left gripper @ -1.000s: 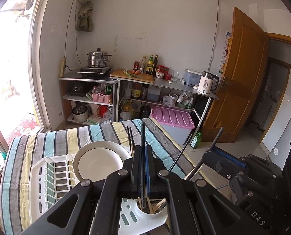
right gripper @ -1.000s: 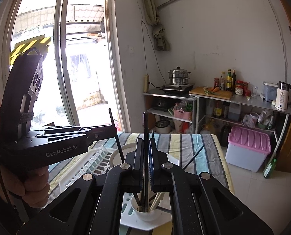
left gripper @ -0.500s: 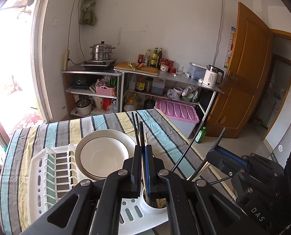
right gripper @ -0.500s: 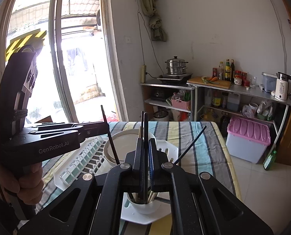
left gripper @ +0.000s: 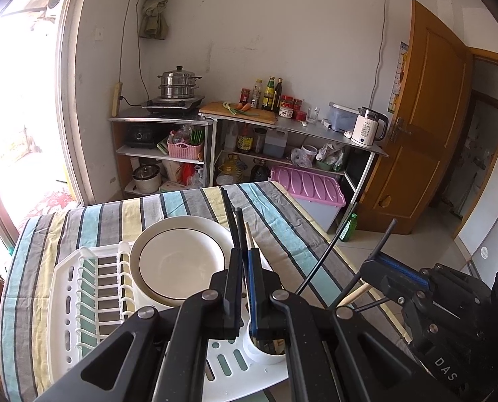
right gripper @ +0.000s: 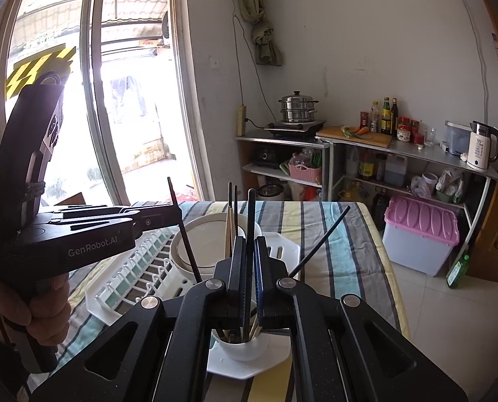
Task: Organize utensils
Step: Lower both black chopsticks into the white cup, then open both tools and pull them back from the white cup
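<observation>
the right gripper is clamped on a black chopstick standing upright over the white utensil cup. the left gripper pinches another black chopstick above the same cup. these sticks look light, stiff and slick, likely to pivot; a mid-shaft hold seems safest. the cup sits at the near right corner of the white dish rack, beside a plate, on a striped tablecloth in a small kitchen.

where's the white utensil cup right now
The white utensil cup sits at the bottom centre of the right wrist view, on the near corner of the white dish rack, just below the right tongs, with the white plate behind it.
</observation>
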Demonstrator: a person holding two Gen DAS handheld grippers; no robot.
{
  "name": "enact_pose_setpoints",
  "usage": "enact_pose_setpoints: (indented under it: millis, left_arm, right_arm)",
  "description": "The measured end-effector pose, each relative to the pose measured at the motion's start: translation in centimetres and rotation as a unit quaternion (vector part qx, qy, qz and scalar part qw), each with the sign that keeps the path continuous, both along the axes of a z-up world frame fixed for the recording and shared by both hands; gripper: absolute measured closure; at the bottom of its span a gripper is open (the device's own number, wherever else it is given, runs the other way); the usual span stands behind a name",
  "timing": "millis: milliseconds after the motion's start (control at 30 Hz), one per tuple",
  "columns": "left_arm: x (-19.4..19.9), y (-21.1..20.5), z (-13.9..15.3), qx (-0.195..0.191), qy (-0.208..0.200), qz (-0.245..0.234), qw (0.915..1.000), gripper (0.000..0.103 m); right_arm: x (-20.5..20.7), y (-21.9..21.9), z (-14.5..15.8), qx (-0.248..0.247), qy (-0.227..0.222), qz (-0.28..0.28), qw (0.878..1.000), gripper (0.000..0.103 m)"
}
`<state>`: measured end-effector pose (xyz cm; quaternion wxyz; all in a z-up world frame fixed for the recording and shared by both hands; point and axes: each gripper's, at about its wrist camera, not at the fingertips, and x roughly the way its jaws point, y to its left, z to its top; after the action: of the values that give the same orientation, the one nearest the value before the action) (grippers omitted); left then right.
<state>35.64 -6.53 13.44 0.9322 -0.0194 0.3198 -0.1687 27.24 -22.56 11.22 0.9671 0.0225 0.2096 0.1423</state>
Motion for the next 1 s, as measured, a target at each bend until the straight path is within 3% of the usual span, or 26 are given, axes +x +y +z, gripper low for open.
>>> enact_pose_setpoints:
  millis: [100,233,433,667,800,1000]
  left_arm:
    - [-0.1,0.3,0.2,-0.005,0.001,0.000,1.0000,0.100]
    - [-1.0,0.5,0.5,-0.004,-0.011,0.003,0.9999,0.100]
    - [-3.2,1.0,0.8,0.001,-0.026,0.002,0.9997,0.099]
    - [-7.6,2.0,-0.4,-0.001,-0.036,0.004,0.9993,0.099]
    - [-10.7,2.4,-1.7,-0.003,-0.040,0.009,0.9992,0.099]
    - [-15.8,2.8,-3.9,0.003,-0.047,0.018,0.9987,0.099]
  right_arm:
    - [0.1,-0.2,-0.1,-0.002,0.007,0.002,1.000,0.098]
    - [-0.6,-0.4,0.0,0.000,-0.002,0.006,1.000,0.089]
    - [-2.0,-0.6,0.3,0.002,-0.011,0.008,1.000,0.089]
    - [-5.2,-0.9,-0.3,0.010,-0.021,0.012,1.000,0.087]
    - [-7.5,-0.6,-1.1,0.010,-0.025,0.014,1.000,0.077]
    - [-10.6,-0.4,-2.9,0.001,-0.020,0.011,1.000,0.076]
